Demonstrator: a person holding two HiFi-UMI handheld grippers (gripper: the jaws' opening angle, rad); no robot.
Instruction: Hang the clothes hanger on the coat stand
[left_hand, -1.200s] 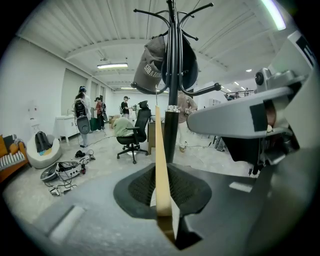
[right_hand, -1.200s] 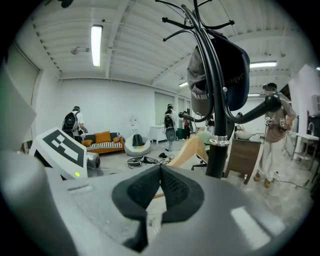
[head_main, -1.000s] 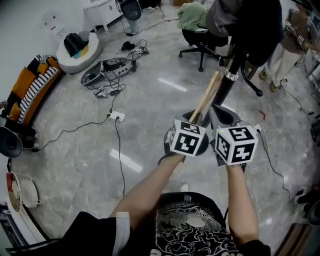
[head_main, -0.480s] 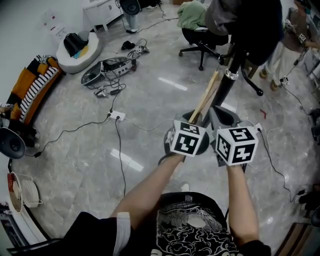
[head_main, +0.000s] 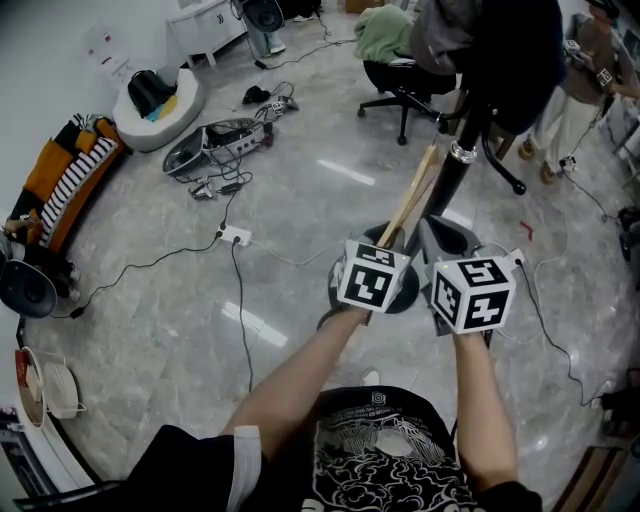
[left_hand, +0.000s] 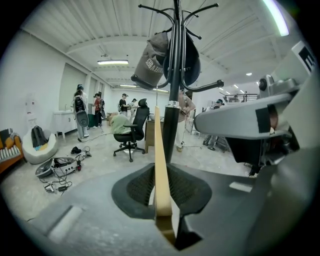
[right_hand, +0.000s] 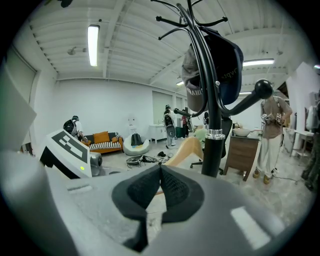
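Wooden hanger (left_hand: 161, 165) — clamped in left gripper (left_hand: 162, 192); right gripper (right_hand: 159, 172) closed, empty; coat stand (left_hand: 173, 120) near — hanging not yet done.

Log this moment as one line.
left gripper: shut on pale wooden clothes hanger | right gripper: shut | black metal coat stand: directly ahead, hanger not yet hung

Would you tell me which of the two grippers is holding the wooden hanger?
The left gripper: its jaws clamp the hanger; the right gripper's meet empty.
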